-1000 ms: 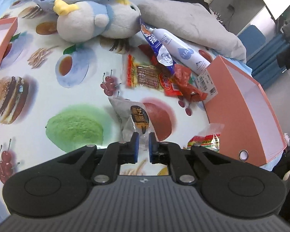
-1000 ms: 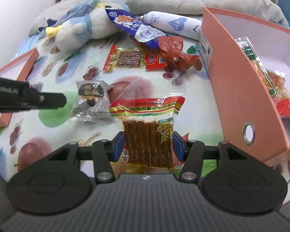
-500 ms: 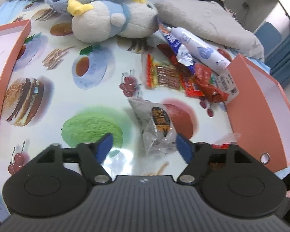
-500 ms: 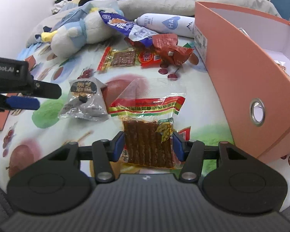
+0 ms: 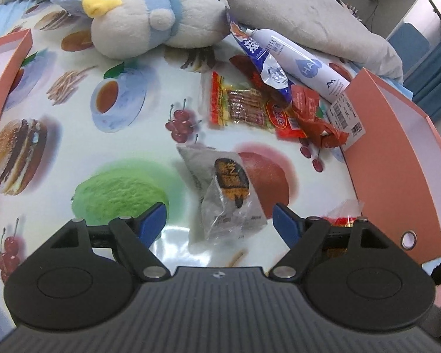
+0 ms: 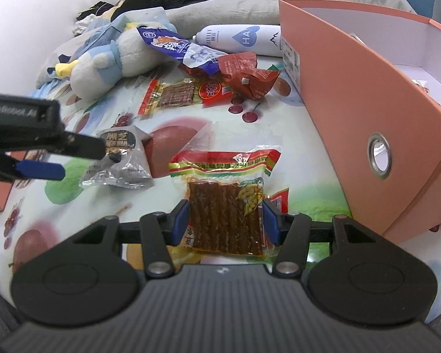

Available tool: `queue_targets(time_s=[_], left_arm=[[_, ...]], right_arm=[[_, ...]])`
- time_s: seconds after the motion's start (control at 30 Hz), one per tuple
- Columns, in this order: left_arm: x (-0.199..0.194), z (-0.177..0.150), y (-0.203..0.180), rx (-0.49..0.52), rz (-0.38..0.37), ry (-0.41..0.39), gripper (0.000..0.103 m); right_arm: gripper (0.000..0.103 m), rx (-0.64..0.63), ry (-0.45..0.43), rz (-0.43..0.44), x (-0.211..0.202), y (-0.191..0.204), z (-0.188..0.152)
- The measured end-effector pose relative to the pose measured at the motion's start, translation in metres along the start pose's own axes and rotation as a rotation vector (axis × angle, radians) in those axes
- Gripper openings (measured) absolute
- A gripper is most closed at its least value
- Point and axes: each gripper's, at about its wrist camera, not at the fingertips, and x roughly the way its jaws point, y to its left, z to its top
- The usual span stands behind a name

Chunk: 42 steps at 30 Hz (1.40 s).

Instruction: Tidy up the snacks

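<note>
My left gripper (image 5: pixel 219 223) is open, its jaws wide on either side of a silver snack pack with a black label (image 5: pixel 226 197) that lies on the printed tablecloth. The pack also shows in the right wrist view (image 6: pixel 120 158), with the left gripper's fingers (image 6: pixel 41 169) beside it. My right gripper (image 6: pixel 225 220) has its jaws against both sides of a clear pack of brown meat sticks with a red band (image 6: pixel 226 200). An orange box (image 6: pixel 367 103) stands to the right.
Further back lie a red-yellow stick pack (image 5: pixel 244 108), a crumpled red wrapper (image 5: pixel 311 117), a blue-white wrapper (image 5: pixel 261 58), a white spray bottle (image 5: pixel 302 64) and a plush bird (image 5: pixel 155 20). An orange lid (image 5: pixel 3 67) is at the left edge. Grey bedding lies behind.
My left gripper has opened from shut to wide and moved forward so the silver pack lies between its jaws. My right gripper has stayed on the meat stick pack.
</note>
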Motion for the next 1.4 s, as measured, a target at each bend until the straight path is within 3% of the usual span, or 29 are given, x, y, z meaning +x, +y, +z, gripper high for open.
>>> queue_targets(time_s=[0.17, 0.33, 0.4, 0.53, 0.83, 1.13, 1.4], left_arm=[[0.015, 0.007, -0.015, 0.042, 0.032, -0.023, 0.085], [0.038, 0.008, -0.029, 0.106, 0.069, 0.013, 0.084], [0.049, 0.005, -0.03, 0.121, 0.102, 0.053, 0.076], [0.049, 0.001, -0.028, 0.143, 0.105, 0.025, 0.061], [0.03, 0.002, -0.018, 0.1, 0.066, 0.029, 0.046], [0.002, 0.0, -0.012, 0.074, 0.032, 0.014, 0.043], [-0.037, 0.022, -0.024, 0.072, -0.023, -0.044, 0.042]], right_arm=[[0.055, 0.007, 0.003, -0.004, 0.0, 0.0, 0.001], [0.055, -0.007, 0.009, -0.009, 0.001, 0.002, 0.001], [0.055, -0.009, 0.011, -0.011, 0.001, 0.002, 0.001], [0.055, -0.02, 0.017, -0.013, 0.001, 0.003, 0.002], [0.055, -0.011, 0.033, 0.006, -0.001, 0.003, 0.007], [0.055, -0.032, 0.029, 0.026, -0.014, 0.011, 0.024], [0.055, -0.05, -0.006, 0.026, -0.042, 0.012, 0.057]])
